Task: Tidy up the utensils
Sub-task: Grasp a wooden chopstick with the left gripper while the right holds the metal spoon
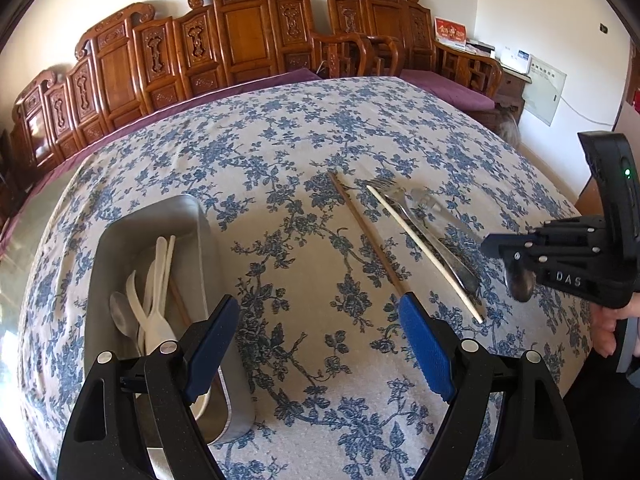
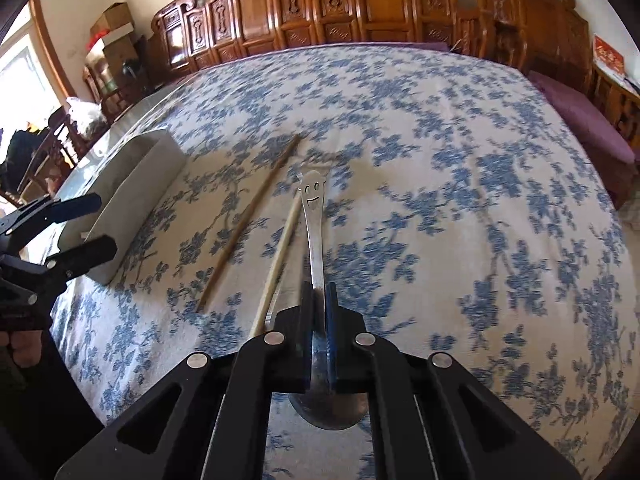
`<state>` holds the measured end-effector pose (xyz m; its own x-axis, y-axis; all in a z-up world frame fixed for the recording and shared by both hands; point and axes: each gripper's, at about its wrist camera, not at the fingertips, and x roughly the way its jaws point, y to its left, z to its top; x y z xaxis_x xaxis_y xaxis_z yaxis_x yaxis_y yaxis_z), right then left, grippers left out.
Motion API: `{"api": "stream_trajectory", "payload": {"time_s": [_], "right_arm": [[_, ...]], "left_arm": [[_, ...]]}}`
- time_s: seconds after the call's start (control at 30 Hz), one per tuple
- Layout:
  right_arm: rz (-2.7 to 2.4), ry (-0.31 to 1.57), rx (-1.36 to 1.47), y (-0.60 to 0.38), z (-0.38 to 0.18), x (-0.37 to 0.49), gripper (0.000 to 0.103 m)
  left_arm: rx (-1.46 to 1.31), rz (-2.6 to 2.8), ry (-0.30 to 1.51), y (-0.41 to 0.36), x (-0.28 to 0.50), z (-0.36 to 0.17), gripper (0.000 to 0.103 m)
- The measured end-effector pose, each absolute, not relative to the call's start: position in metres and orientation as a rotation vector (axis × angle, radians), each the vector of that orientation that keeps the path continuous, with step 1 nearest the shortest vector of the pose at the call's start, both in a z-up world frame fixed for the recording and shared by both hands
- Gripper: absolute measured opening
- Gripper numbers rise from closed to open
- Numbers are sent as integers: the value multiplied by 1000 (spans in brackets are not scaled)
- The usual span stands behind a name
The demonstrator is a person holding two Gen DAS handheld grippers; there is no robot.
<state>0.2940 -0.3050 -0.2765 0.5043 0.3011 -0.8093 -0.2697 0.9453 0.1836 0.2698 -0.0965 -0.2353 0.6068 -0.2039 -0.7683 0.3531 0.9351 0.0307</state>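
Observation:
A grey metal tray (image 1: 200,216) on the left of the table holds white plastic spoons (image 1: 154,304), a metal spoon and a chopstick. My left gripper (image 1: 320,320) is open and empty, just right of the tray. On the cloth lie a brown chopstick (image 1: 366,236), a pale chopstick (image 1: 424,252), a fork (image 1: 394,194) and more metal cutlery. My right gripper (image 2: 318,304) is shut on a metal spoon (image 2: 314,216) with a smiley-face handle, held above the cloth; it also shows in the left wrist view (image 1: 516,276). The tray (image 2: 132,196) and both chopsticks (image 2: 252,216) show in the right wrist view.
The table carries a blue floral cloth (image 1: 320,140). Carved wooden benches (image 1: 240,40) with purple cushions line the far wall. The table edge curves away at the right, near a cabinet (image 1: 512,84).

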Motion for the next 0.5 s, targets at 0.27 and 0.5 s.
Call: {"api": "stream_trajectory", "payload": {"time_s": [0.27, 0.5], "right_arm": [[268, 973, 51, -327, -281, 305, 7], [257, 980, 25, -325, -285, 306, 7]], "left_arm": [[207, -353, 883, -121, 281, -240, 71], [187, -376, 957, -147, 306, -259, 43]]}}
